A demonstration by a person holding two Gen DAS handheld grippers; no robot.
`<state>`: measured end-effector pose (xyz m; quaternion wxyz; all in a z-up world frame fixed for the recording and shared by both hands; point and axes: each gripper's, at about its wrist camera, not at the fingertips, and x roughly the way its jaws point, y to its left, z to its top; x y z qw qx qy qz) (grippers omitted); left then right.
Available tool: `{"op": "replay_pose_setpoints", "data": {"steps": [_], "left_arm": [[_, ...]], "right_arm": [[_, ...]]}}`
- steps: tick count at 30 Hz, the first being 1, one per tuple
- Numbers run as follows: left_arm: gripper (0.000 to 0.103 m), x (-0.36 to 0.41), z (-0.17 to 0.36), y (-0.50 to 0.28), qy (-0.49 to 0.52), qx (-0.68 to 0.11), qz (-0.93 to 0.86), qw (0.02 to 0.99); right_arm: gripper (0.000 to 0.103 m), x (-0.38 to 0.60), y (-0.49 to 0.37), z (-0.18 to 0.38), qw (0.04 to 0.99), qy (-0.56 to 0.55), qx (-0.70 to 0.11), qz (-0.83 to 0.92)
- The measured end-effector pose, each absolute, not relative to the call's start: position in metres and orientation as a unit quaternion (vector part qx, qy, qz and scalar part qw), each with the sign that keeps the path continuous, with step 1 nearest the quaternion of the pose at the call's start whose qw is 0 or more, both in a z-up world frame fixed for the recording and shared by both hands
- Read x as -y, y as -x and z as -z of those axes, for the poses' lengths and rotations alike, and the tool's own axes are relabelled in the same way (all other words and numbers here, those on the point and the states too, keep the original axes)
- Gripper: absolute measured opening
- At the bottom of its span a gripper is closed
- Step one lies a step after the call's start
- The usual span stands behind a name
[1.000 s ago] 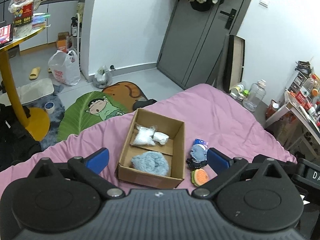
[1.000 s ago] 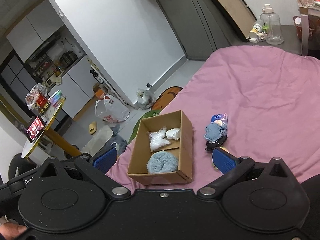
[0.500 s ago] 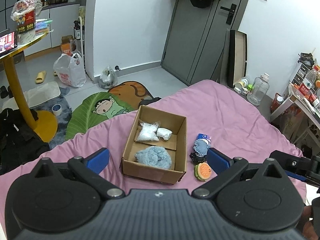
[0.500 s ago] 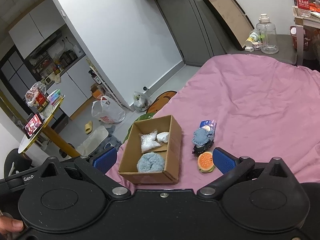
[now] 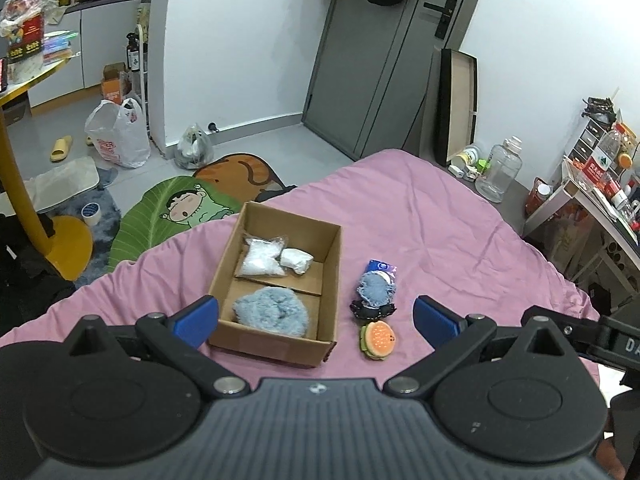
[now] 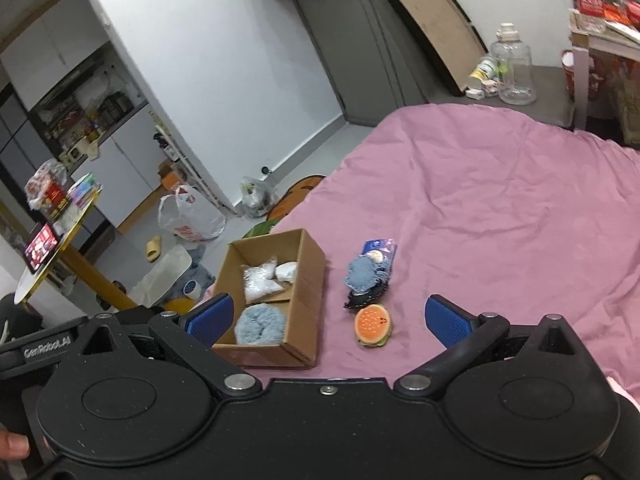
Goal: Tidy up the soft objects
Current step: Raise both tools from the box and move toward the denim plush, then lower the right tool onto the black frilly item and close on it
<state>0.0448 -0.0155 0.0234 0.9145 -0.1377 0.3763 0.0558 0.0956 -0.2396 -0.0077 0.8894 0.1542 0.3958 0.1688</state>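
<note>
A cardboard box [image 5: 330, 264] [image 6: 310, 280] stands on the pink bed. It holds a fluffy blue ball [image 5: 272, 311] [image 6: 259, 324], a clear bag of white stuffing [image 5: 260, 261] and a white lump [image 5: 296, 259]. Right of the box lie a blue knitted piece [image 5: 375, 289] [image 6: 362, 274] on a blue packet, a black lacy item [image 5: 372, 309] and an orange burger toy [image 5: 378, 339] [image 6: 373, 325]. My left gripper [image 5: 316, 320] and right gripper [image 6: 326, 318] are open and empty, held above the near side of the box.
The pink bed [image 5: 440, 216] ends at its far edge above a cartoon floor mat [image 5: 180, 208]. A yellow round table [image 5: 24, 184] stands left. A clear water jug [image 5: 498, 176] and a cluttered shelf [image 5: 600, 184] stand right.
Both grippers have pulled back and risen, so the box and the items beside it look smaller and farther away. The burger toy is now fully in view. Both stay open.
</note>
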Motion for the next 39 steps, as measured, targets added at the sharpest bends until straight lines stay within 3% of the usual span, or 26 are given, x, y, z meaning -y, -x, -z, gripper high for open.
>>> {"op": "replay_pose_setpoints", "data": {"steps": [9,14,21,39], "left_arm": [[0.100,0.037,-0.011,-0.062,0.134,-0.376,-0.050,0.916],[0.100,0.050,-0.001,-0.074,0.134,-0.381,-0.041,0.914],[0.089,0.063,0.016,-0.097,0.142,-0.395,-0.037,0.907],[0.064,0.086,0.047,-0.159,0.152,-0.438,-0.033,0.885]], "right_arm": [[0.102,0.254,-0.114,0.028,0.881,-0.179,-0.408,-0.158],[0.096,0.263,-0.128,0.045,0.871,-0.208,-0.419,-0.149],[0.091,0.274,-0.151,0.070,0.853,-0.241,-0.439,-0.149],[0.066,0.285,-0.207,0.122,0.802,-0.310,-0.492,-0.135]]}}
